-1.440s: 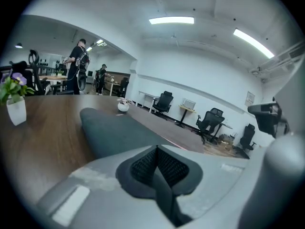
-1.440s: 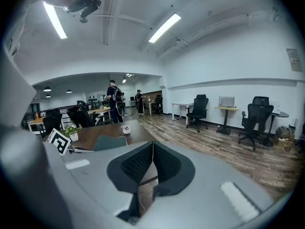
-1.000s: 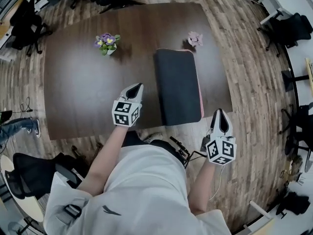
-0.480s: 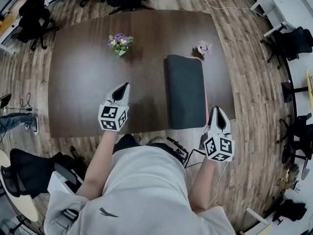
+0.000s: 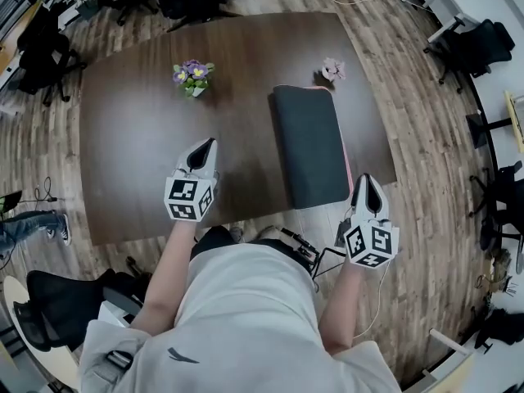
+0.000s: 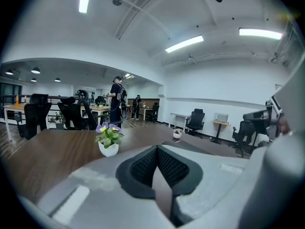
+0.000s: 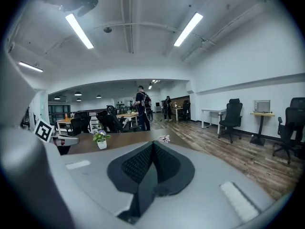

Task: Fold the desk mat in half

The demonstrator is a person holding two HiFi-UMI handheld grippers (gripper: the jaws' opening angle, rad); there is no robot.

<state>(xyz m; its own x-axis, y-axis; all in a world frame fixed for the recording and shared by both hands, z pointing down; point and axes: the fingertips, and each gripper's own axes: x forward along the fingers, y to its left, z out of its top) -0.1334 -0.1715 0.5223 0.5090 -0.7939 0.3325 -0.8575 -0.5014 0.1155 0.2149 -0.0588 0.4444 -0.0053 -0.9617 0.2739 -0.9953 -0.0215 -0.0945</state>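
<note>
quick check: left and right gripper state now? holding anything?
Left gripper: closed, holding nothing.
Right gripper: closed, holding nothing.

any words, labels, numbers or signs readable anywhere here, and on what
No readable text anywhere.
Left cube, right cube: black-and-white square markers only, no letters or digits.
Shirt: a small dark logo, no words.
Mat: no print shows.
</note>
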